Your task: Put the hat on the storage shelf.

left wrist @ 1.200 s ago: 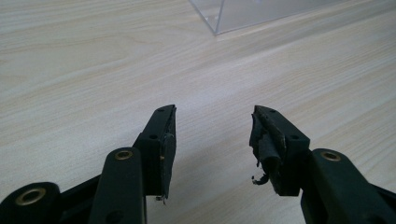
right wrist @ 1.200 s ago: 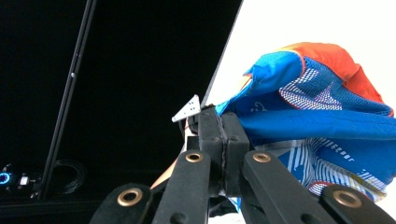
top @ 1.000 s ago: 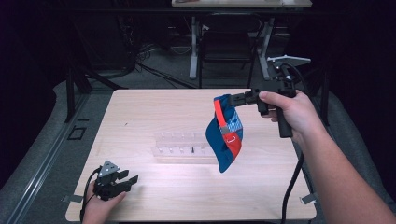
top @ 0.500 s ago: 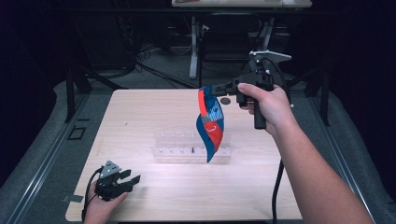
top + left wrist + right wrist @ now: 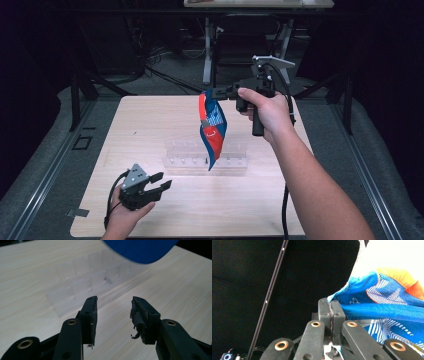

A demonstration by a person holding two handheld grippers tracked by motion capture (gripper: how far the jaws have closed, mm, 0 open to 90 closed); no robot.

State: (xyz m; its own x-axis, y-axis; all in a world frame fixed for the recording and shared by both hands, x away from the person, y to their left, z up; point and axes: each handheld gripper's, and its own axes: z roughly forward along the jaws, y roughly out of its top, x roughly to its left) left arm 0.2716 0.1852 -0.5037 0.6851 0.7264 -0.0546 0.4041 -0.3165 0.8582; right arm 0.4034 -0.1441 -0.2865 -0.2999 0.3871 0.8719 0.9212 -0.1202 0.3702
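Item: blue, red and orange cloth pouch (image 5: 212, 127), mesh-faced, with white print too small to read. It hangs in the air from one upper corner, above the clear rack (image 5: 205, 159), its lowest tip in front of the rack's middle and apparently clear of it; whether the tip touches cannot be told from the high view. In the left gripper view the pouch (image 5: 140, 250) is cut off by the top edge, a blue curve alone remaining. In the right gripper view the pouch (image 5: 387, 305) runs off the right edge, and the pinched corner itself is hidden between the jaws.

Clear rack: transparent, lying across the middle of the counter (image 5: 150, 125). Its compartments are faint; one small dark mark sits near its centre, identity not discernible. In the left gripper view the rack (image 5: 95, 280) is blurred.

Right gripper (image 5: 212, 93): held high behind the rack, jaws clenched flat together on the pouch's top corner. The right hand (image 5: 267, 112) grips the handle with the forearm rising from the bottom right, jaws pointing leftward over the rack.

Left gripper (image 5: 160, 181): low at the near left of the rack, close above the counter, jaws spread apart with nothing between them, aimed toward the rack. The left hand (image 5: 125, 215) is partly cut off by the bottom edge.
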